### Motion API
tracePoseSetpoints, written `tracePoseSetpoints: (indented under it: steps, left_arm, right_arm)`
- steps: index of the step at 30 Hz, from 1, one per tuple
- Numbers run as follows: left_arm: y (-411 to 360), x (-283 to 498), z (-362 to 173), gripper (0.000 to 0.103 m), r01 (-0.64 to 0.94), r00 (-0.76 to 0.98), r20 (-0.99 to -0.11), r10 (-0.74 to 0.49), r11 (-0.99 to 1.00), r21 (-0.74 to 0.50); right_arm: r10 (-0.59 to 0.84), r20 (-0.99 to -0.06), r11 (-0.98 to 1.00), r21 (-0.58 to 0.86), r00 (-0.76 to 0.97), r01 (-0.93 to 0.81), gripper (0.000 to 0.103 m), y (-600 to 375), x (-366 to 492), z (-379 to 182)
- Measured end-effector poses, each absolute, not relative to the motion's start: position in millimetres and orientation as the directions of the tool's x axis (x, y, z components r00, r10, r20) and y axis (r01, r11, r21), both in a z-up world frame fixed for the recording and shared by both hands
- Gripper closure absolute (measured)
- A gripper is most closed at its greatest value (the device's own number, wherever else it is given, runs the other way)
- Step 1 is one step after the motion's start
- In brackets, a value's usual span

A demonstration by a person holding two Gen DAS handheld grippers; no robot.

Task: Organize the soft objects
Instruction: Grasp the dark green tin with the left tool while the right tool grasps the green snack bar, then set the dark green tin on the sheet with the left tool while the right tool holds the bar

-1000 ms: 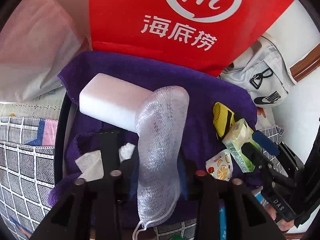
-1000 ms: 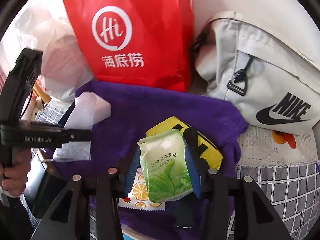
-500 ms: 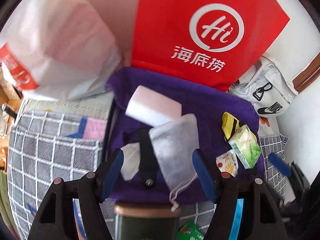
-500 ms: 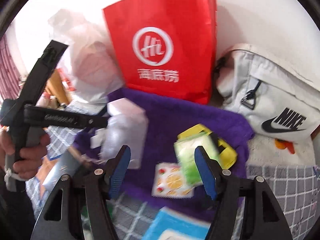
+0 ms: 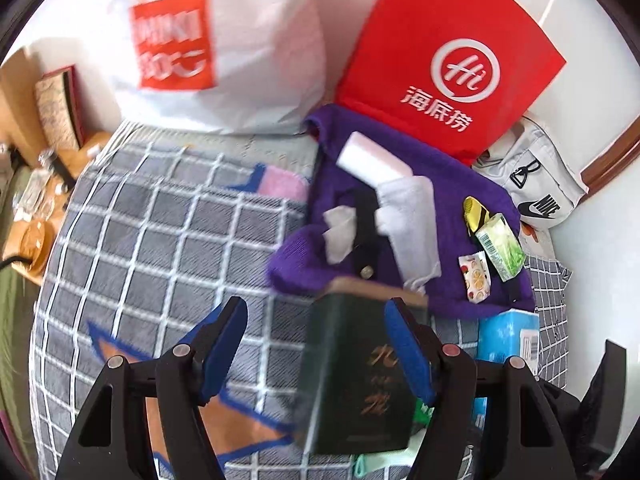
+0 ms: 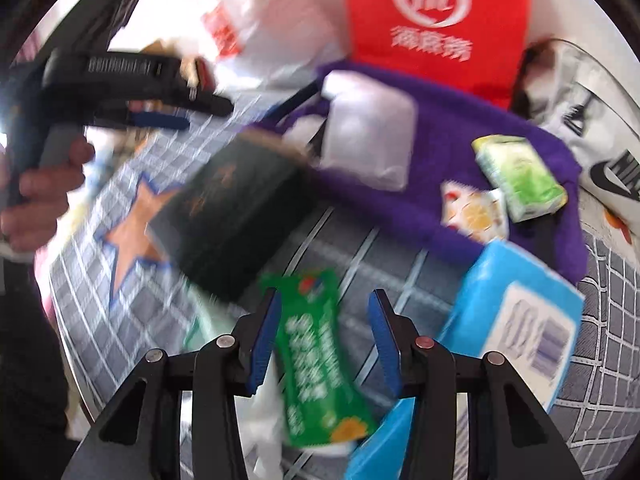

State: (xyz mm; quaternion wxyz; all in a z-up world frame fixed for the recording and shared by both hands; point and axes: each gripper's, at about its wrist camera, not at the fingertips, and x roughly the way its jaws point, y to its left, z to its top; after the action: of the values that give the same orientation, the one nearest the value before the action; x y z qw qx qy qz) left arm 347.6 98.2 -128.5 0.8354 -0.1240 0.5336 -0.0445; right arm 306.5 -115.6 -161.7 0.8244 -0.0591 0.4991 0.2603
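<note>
A purple towel lies on the checked bed cover. On it rest a white sponge block, a white mesh bag, a green tissue pack and an orange-print sachet. My left gripper is open and holds nothing, above a dark green box. My right gripper has its jaws closing over a green packet that lies between them; the pads are not pressing on it.
A red paper bag, a white shopping bag and a grey shoulder bag stand behind the towel. A blue tissue pack lies right of my right gripper. A hand holds the left gripper. A wooden bedside table is far left.
The left gripper let go of the mesh bag and the right one let go of the green tissue pack. Both pulled back off the towel toward the near bed cover.
</note>
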Motion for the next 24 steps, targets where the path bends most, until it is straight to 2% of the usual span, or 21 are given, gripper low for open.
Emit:
tracePoseSetpoints:
  steps: [8, 16, 19, 20, 24]
  left_arm:
    - [120.2, 323.6, -133.8, 0.033, -0.052, 0.438, -0.863, -0.253, 0.951, -0.306]
    - [127.2, 320.5, -144.0, 0.033, -0.026, 0.445, -0.850, -0.281, 0.945, -0.325]
    - [128.3, 318.5, -146.6, 0.033, -0.022, 0.438, -0.849, -0.295, 0.941, -0.338]
    - [129.3, 317.0, -146.9, 0.033, -0.023, 0.438, -0.849, -0.296, 0.940, -0.340]
    - [133.4, 306.7, -143.9, 0.033, -0.026, 0.444, -0.848, -0.289, 0.942, -0.334]
  right_arm:
    - [0.190, -0.929, 0.840, -0.015, 0.319, -0.543, 0.058, -83.5, 290.9, -184.4]
    - [0.146, -0.946, 0.841, -0.036, 0.289, -0.541, 0.058, -73.8, 291.3, -199.2]
    - [0.169, -0.944, 0.838, -0.014, 0.284, -0.546, 0.066, -75.7, 291.6, -200.1]
    - [0.184, -0.943, 0.834, -0.001, 0.279, -0.552, 0.076, -75.5, 290.5, -199.8]
    - [0.201, -0.932, 0.856, 0.018, 0.301, -0.516, 0.080, -79.8, 288.9, -193.2]
